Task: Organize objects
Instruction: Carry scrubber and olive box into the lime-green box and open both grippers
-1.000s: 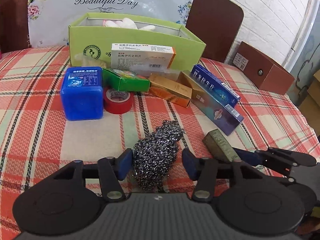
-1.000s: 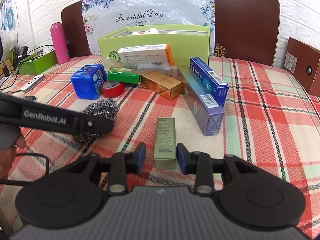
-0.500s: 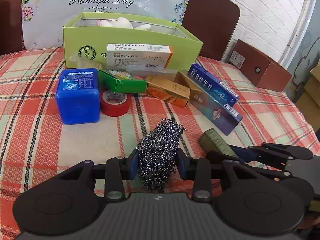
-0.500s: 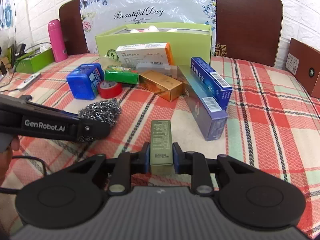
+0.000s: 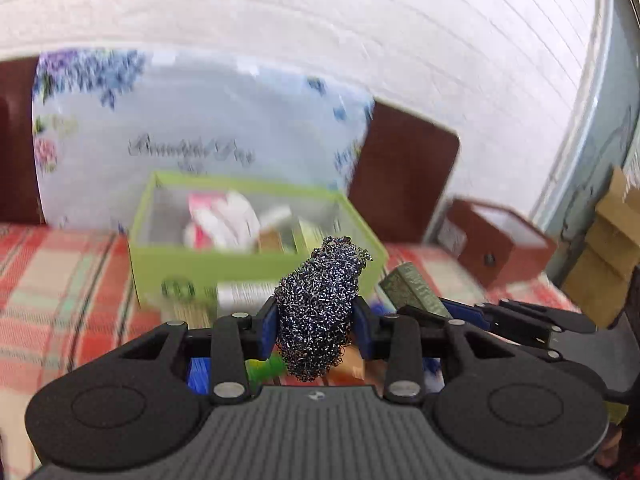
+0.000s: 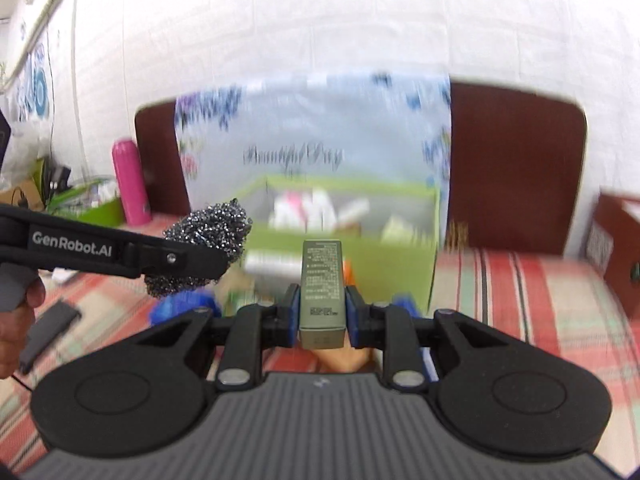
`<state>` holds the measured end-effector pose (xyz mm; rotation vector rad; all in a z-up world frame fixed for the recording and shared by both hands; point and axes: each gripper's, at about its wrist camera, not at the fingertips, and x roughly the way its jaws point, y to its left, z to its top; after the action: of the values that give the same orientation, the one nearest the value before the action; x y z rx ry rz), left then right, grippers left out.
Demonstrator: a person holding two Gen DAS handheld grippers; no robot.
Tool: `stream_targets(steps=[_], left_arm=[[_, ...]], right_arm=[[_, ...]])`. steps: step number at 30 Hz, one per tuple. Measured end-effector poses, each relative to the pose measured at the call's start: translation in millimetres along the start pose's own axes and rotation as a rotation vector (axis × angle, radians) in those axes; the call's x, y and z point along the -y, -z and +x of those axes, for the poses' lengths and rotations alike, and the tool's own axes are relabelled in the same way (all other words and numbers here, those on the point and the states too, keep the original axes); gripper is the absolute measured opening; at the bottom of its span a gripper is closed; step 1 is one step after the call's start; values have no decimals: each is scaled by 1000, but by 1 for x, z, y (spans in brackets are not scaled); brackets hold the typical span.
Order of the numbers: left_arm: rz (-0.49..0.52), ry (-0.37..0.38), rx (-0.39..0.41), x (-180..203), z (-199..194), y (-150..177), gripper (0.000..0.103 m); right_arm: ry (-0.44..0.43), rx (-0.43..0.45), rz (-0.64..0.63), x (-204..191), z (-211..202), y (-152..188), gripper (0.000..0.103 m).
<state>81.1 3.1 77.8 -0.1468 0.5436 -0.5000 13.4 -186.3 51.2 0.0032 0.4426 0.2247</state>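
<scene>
Steel wire scrubbing ball (image 5: 318,308) sat pinched in my left gripper (image 5: 316,330), and my right gripper (image 6: 322,314) squeezed a small olive-green cardboard box (image 6: 322,288). Both hung above the tabletop's far edge. I judged the open lime-green box (image 5: 248,258) came next.

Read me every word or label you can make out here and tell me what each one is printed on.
"GenRobot.AI": white lettering on the side of the left gripper.
"Beautiful Day": blurred script on the floral bag, only just legible.
Fine print on the olive box in the right gripper: too small to read.
Label on the brown box: blurred.
</scene>
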Motion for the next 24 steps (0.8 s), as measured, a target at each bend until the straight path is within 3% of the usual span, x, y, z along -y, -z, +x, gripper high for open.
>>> stream_targets(steps=[5, 10, 22, 23, 24], left_arm=[[-31, -48, 40, -16, 21, -41, 40], [-55, -70, 25, -30, 59, -69, 40], [-84, -127, -51, -67, 136, -71, 43], [-78, -134, -51, -69, 139, -70, 50], [-69, -147, -50, -70, 141, -68, 69]], right_arm=[[27, 64, -19, 6, 24, -35, 22], [68, 53, 30, 23, 66, -58, 22], [137, -26, 89, 38, 153, -57, 22], [138, -27, 94, 38, 157, -55, 22], [137, -27, 101, 39, 162, -52, 24]])
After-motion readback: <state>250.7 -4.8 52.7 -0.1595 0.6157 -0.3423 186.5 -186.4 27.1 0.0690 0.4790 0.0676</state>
